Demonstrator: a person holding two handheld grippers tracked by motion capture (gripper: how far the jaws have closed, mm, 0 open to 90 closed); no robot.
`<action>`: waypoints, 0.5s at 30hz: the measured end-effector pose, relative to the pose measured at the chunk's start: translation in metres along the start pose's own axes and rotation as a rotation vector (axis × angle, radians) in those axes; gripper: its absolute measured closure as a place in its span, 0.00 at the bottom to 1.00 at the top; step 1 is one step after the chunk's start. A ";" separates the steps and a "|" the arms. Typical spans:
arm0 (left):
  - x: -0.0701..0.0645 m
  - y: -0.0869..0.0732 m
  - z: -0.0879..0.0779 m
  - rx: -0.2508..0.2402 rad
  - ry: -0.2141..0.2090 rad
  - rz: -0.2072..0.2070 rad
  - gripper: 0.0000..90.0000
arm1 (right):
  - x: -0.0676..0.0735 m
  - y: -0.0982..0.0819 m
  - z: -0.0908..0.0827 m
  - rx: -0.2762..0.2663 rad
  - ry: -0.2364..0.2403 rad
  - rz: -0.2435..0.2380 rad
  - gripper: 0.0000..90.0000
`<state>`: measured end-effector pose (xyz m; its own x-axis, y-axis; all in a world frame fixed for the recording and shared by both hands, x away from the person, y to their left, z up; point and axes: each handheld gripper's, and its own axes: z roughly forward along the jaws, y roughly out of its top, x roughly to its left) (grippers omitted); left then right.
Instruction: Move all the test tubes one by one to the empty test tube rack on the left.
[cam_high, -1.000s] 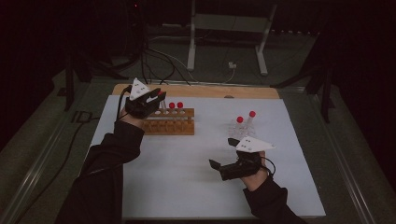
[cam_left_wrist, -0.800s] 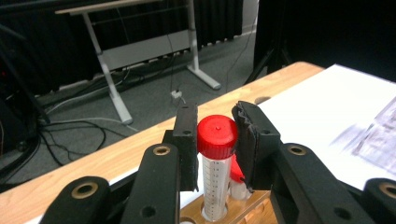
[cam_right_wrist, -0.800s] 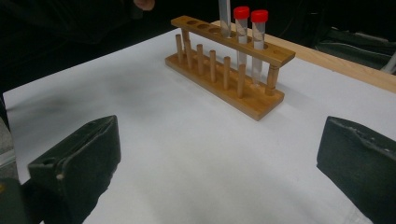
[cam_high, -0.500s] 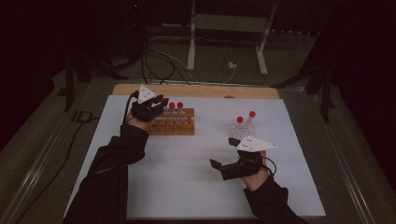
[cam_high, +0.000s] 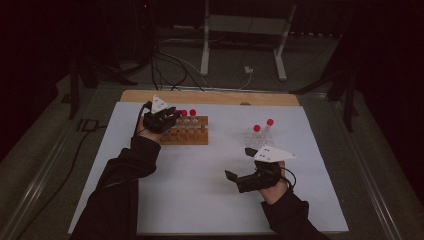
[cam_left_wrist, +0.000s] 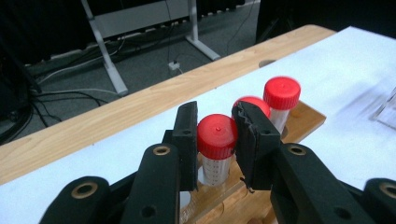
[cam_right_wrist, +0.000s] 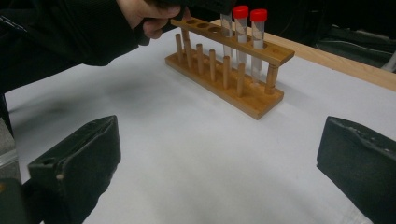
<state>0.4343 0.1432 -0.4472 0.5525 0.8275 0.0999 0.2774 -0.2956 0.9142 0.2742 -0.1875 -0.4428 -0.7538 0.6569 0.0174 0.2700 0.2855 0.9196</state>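
the red-capped tube (cam_left_wrist: 216, 148) sits between the two black jaws of our left gripper (cam_left_wrist: 216, 140), which are clamped on its cap from either side. in the left gripper view the tube stands upright with its lower end down in a hole of the wooden rack (cam_left_wrist: 306, 120). two more red-capped tubes (cam_left_wrist: 281, 99) stand in the same rack just beyond it, toward the rack's right end.

from the high view, our left gripper (cam_high: 167, 119) is over the left part of the rack (cam_high: 192, 135), on the far left of the white mat (cam_high: 200, 190). the rack's other holes on its left side look empty in the right gripper view, where the rack (cam_right_wrist: 233, 88) stands upright with two capped tubes (cam_right_wrist: 250, 32) near its right end and a third tube beside them whose top is hidden by our left hand.

on the right of the mat, a clear stand (cam_high: 257, 137) holds two further red-capped tubes (cam_high: 263, 125), well apart from the wooden rack.

our right gripper (cam_high: 240, 177) rests low over the near right of the mat, its jaws wide apart with only bare mat between them.
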 end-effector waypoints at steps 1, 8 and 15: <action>0.000 0.000 0.000 -0.001 -0.002 -0.004 0.80 | 0.000 0.000 0.000 -0.001 0.001 0.001 0.00; 0.001 0.000 -0.001 0.007 -0.001 -0.012 0.80 | 0.000 0.001 -0.001 -0.003 0.001 0.003 0.00; 0.000 0.000 -0.001 0.022 0.000 -0.020 0.76 | 0.000 0.002 -0.003 -0.016 -0.002 0.001 0.00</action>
<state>0.4337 0.1432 -0.4468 0.5465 0.8335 0.0815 0.3056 -0.2890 0.9072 0.2727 -0.1887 -0.4395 -0.7521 0.6588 0.0177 0.2611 0.2733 0.9258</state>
